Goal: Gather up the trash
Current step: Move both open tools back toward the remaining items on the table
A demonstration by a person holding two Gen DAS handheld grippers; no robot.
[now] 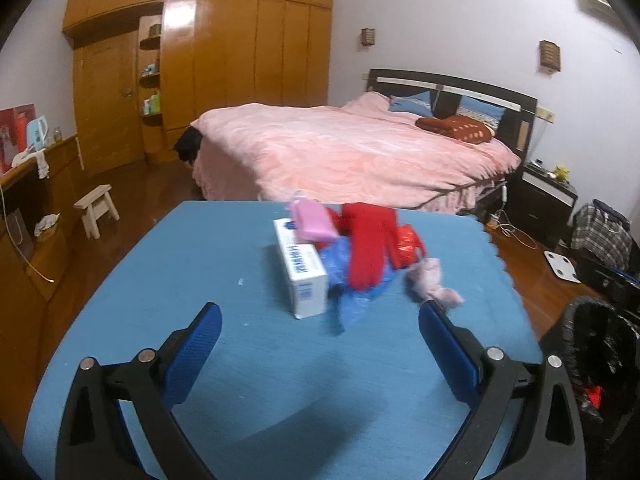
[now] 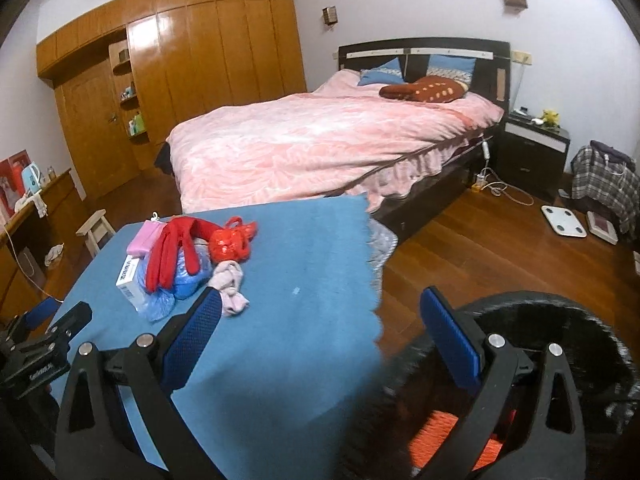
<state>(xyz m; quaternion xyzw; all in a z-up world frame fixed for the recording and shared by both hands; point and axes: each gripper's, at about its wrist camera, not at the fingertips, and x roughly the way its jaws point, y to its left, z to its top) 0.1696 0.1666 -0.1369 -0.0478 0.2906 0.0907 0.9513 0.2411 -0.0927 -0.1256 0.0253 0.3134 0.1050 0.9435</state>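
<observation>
Both grippers' jaws were spread and empty: left gripper [image 1: 320, 320] just short of the trash pile [image 1: 352, 256] on the surface [image 1: 200, 264], right gripper [image 2: 320, 312] over the bin [image 2: 560, 320].

- Matt blue cloth table cover [image 1: 224, 240], scalloped edge.
- Glossy varnished wooden wardrobe [image 1: 248, 52] and floor [image 2: 480, 240].
- Smooth white cardboard box [image 1: 305, 276].
- Crinkled shiny red plastic bag [image 2: 230, 244].

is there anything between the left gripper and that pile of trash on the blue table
Nothing visible blocks it. The left gripper is open over bare blue table, and the pile lies straight ahead. The white box is the nearest piece, with the blue plastic bag and pink cloth beside it.
</observation>
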